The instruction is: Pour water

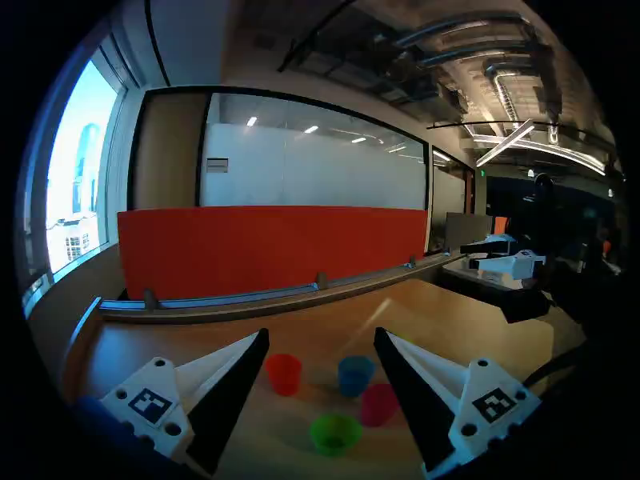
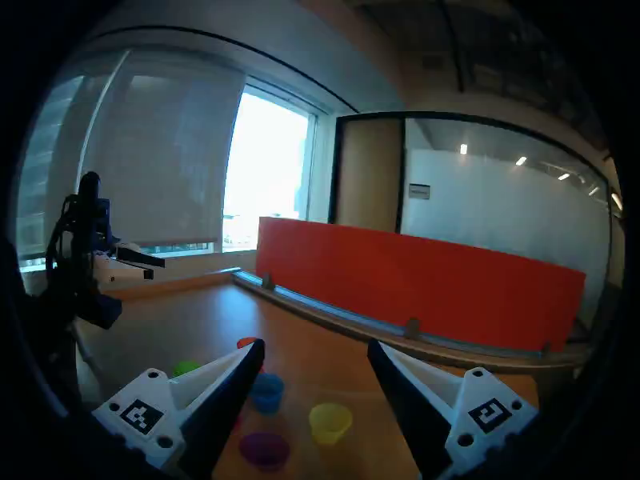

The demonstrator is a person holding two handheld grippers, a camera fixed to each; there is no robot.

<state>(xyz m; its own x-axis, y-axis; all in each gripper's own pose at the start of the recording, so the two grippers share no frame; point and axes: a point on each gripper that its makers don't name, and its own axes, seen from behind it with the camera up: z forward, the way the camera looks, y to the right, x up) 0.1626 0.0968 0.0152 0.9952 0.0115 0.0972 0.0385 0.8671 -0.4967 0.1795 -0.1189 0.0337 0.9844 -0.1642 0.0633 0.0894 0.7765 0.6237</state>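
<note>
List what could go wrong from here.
1. The red cup, blue cup, pink cup and green cup stand bunched together; the open left gripper closing on one could tip a neighbour.
2. Whether any cup holds water cannot be told, so a quick grab might spill.
3. The open right gripper faces the same cluster; both reaching in could collide.

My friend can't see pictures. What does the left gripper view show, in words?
The open left gripper hangs over a wooden table, pointing at a red cup, blue cup, pink cup and green cup. An orange divider stands behind them.
</note>
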